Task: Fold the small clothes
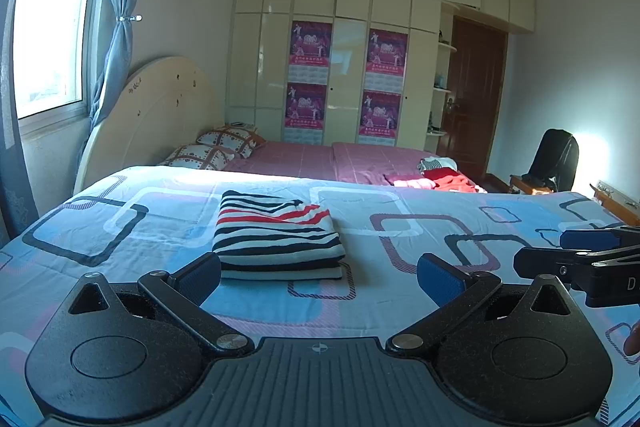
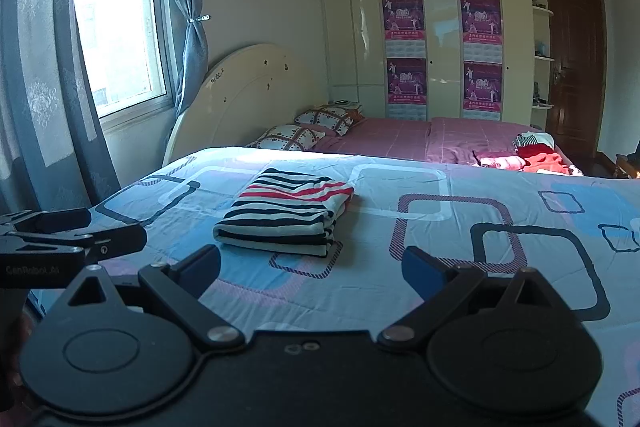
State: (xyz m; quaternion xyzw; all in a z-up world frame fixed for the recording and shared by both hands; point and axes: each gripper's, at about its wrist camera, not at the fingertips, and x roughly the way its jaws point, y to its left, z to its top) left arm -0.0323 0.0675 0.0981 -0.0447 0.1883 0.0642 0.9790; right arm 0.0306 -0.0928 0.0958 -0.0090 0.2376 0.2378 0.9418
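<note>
Spread over the bed, the patterned quilt (image 1: 400, 211) carries the striped garment (image 1: 276, 231), judged fully folded, while the left hand-held gripper (image 1: 319, 277) and right hand-held gripper (image 2: 311, 269) are held released and empty; loose clothes (image 1: 444, 179) beyond remain unfolded

Left gripper (image 1: 319, 277): matte black body, ribbed central plate marked with a small crosshair symbol. Two round black hubs are joined to angled link arms by silver rivets. Fingertips (image 1: 200, 277) are faced with blue textured pads. Right gripper (image 2: 311, 271): same black linkage, silver rivets, blue pads; two small screws are seen on its plate. White lettering "CenRobot.AI" is printed on the left unit's side, as seen from the right wrist view.
</note>
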